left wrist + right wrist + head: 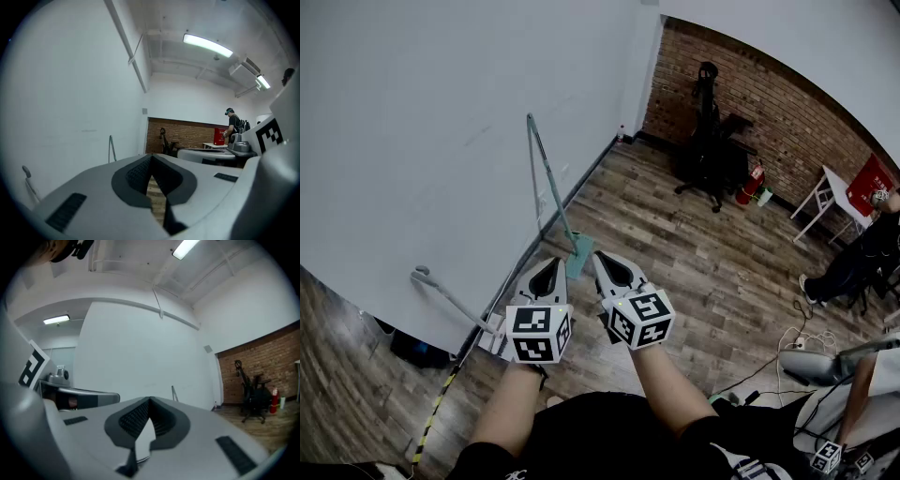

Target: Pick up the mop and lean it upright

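A: Where is the mop [555, 192]?

B: It stands nearly upright with its long handle tilted back against the white wall [422, 141] on the left. The teal mop head [578, 262] is down on the wood floor [684, 258], close to the foot of that wall.

A: And the grippers?

B: Both are near the person's body, side by side, pointing toward the mop head. The left gripper [547, 267] has its jaws pressed together with nothing between them; only floor shows through the small gap behind the tips. The right gripper [609, 262] is pressed together as well, and it holds nothing. Its tips are just beside the mop head, but I cannot tell whether they touch it.

A: Is anything else along that wall?

B: Nearer and farther left, a grey-handled tool [445, 298] leans against it. A yellow-and-black striped pole [439, 405] lies on the floor below that.

A: What about the far side of the room?

B: There is a brick wall [769, 94] with a black office chair [705, 150] in front of it and a red fire extinguisher [747, 186] just to the chair's right. At the right edge a person [858, 258] in dark clothes is beside a white table [830, 187].
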The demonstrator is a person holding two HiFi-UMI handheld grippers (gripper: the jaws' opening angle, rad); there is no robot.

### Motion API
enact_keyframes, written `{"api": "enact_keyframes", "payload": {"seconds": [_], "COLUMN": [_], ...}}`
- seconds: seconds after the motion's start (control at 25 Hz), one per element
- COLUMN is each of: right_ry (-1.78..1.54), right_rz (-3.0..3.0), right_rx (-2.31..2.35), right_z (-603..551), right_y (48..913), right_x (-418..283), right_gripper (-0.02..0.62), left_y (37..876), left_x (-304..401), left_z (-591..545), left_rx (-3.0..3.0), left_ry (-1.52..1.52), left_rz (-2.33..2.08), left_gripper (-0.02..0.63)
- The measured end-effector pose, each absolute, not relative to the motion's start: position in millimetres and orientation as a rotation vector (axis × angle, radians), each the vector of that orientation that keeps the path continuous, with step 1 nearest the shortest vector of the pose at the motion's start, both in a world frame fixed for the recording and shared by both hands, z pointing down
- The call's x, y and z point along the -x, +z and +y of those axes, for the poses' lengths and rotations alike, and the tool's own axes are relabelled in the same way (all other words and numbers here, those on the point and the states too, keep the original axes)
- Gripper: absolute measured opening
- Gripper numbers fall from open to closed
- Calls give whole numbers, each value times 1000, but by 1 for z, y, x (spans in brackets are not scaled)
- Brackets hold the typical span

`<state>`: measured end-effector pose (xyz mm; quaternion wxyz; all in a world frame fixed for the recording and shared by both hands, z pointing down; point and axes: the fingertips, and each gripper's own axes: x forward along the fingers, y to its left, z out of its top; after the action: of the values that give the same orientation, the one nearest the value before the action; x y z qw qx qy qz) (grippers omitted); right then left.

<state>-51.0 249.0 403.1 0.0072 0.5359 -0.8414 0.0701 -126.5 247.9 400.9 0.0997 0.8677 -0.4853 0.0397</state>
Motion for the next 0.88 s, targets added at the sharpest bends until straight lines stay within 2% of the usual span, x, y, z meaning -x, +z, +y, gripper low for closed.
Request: {"api": "enact_keyframes", "payload": {"seconds": [0.68,0.88], "right_ry": [235,254], "right_rz": [-2604,-2601], "right_rx": [-1724,-1723], "right_z": [242,219], "right_y": [410,414], "right_x": [110,109], "right_gripper": [5,5], "left_y": [423,425], "left_x": [200,195], "left_z": [237,219], "left_rx": [-2498,-2521], "left_ry": [61,99], "left_rz": [-1327,-1343], "left_gripper": [-8,-8]}}
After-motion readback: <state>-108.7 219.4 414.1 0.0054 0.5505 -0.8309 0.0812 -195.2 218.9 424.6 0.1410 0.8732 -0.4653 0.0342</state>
